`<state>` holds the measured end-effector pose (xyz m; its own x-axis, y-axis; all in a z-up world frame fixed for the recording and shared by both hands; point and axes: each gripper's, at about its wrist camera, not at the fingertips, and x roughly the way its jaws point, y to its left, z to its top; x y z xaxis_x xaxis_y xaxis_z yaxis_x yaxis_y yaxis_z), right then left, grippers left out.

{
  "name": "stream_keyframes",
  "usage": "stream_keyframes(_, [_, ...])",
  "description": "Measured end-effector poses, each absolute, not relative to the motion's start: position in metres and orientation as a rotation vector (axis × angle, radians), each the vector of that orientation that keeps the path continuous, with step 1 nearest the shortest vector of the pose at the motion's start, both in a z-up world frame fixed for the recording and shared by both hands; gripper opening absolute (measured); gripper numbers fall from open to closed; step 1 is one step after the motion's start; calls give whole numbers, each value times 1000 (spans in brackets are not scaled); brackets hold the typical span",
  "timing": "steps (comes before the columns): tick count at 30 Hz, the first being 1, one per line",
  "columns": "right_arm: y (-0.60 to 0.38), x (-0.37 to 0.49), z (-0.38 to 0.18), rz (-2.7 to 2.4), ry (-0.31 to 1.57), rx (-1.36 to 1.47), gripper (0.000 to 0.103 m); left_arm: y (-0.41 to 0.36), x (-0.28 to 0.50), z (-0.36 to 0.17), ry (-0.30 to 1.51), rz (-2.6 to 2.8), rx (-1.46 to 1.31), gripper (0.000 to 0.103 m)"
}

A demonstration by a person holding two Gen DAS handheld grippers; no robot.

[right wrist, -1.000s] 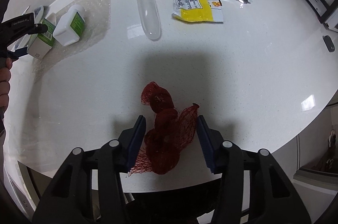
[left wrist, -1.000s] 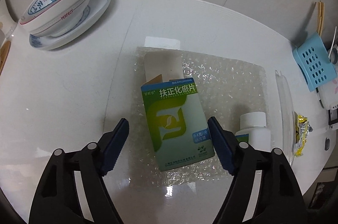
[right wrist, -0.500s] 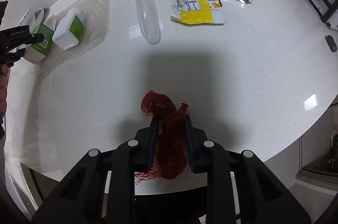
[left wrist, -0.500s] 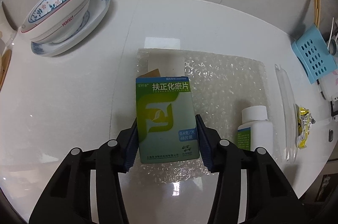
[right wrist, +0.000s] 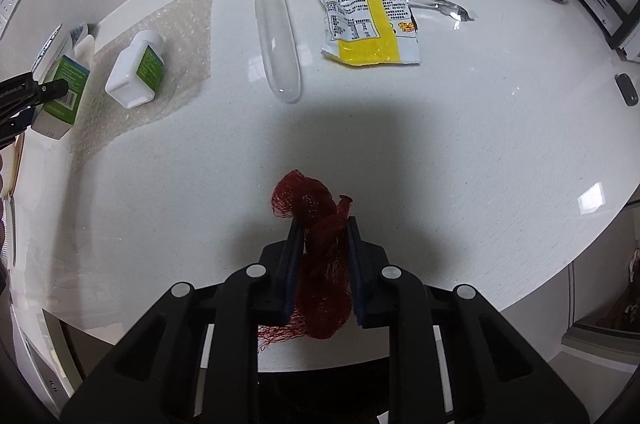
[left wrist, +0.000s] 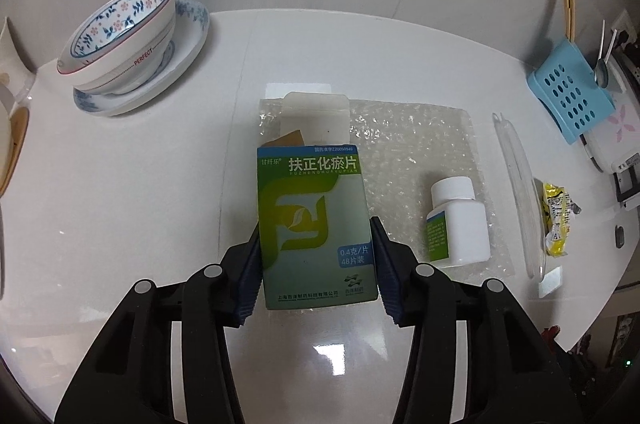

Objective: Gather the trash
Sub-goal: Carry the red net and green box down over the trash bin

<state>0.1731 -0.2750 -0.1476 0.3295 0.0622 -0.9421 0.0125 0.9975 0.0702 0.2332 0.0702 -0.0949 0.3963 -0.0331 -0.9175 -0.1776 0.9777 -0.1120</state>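
A: Left gripper (left wrist: 316, 266) – we note jaws closed in on the green medicine box (left wrist: 314, 224), pads pressing both sides, top flap open, over the bubble wrap (left wrist: 420, 144)

B: Right gripper (right wrist: 322, 264): jaws have just narrowed, pinching the red mesh bag (right wrist: 320, 252) near the table (right wrist: 480, 128) edge (white pill bottle (right wrist: 134, 70) lies on the wrap)
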Motion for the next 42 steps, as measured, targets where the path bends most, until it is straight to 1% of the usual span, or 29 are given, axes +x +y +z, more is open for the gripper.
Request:
stream_keyframes(15, [-279, 164, -126, 61, 1185, 74, 18, 63, 200, -64, 1108, 88, -204, 48])
stream_keyframes(31, [-272, 147, -86, 142, 1099, 62, 18, 45, 157, -30, 1072, 67, -218, 48])
stream_keyframes(42, [-258, 118, -59, 220, 1026, 0, 18, 27, 117, -11, 1048, 22, -251, 48])
